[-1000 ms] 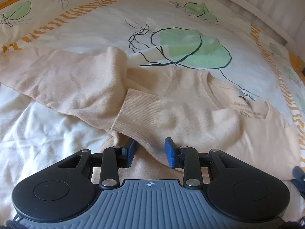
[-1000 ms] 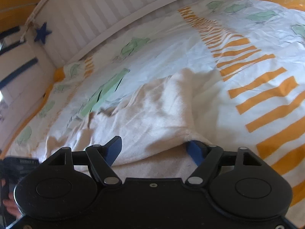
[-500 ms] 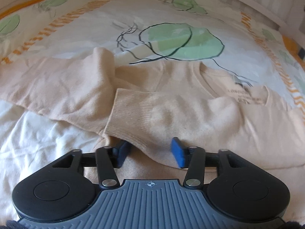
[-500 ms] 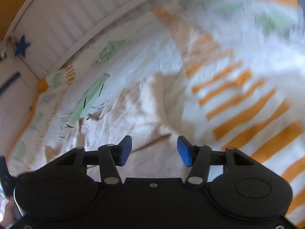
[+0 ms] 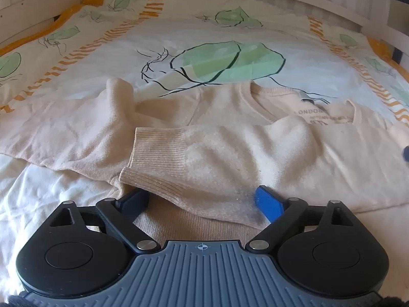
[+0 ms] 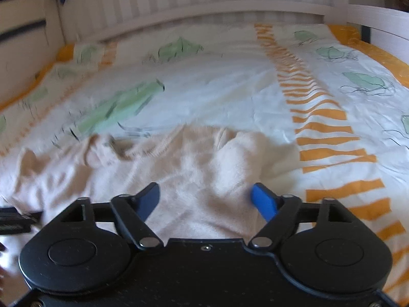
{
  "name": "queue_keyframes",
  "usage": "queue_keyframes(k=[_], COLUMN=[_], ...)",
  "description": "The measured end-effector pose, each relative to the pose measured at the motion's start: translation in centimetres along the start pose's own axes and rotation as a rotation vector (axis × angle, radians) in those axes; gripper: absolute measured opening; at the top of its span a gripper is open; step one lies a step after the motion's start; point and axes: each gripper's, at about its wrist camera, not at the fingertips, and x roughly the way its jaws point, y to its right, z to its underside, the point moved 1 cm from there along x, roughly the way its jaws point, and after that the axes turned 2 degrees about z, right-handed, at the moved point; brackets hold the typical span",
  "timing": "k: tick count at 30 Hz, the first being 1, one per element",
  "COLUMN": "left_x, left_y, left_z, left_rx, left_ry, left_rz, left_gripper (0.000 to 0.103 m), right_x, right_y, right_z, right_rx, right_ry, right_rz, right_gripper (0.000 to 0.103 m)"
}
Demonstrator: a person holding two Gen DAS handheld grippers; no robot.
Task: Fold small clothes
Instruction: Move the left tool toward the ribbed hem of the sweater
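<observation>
The small beige knitted sweater (image 5: 230, 133) lies spread in the middle of the white bed cover with green leaves and orange stripes (image 5: 204, 38). The left gripper (image 5: 202, 202) stands wide open over its folded ribbed sleeve (image 5: 158, 151), holding nothing. The right gripper (image 6: 205, 199) is wide open too, over the sweater's right side.
</observation>
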Motion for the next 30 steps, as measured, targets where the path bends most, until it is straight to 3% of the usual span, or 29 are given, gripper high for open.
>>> queue_keyframes(k=[5, 10, 30], left_x=[0.0, 0.3, 0.2], left_y=[0.0, -0.1, -0.2], left_z=[0.3, 0.4, 1.0], left_rx=[-0.013, -0.013, -0.008], left_ry=[0.019, 0.028, 0.059], left_rz=[-0.014, -0.030, -0.030], left_gripper=[0.097, 0.103, 0.103], right_x=[2.0, 1.7, 0.6], right_y=[1.0, 3.1, 3.5], right_z=[1.0, 1.2, 0.8], right_rx=[-0.013, 0.067, 0.098], right_ry=[-0.060, -0.046, 0.002], right_rz=[0.038, 0.099, 0.122], right_gripper=[0.102, 0.102, 0.102])
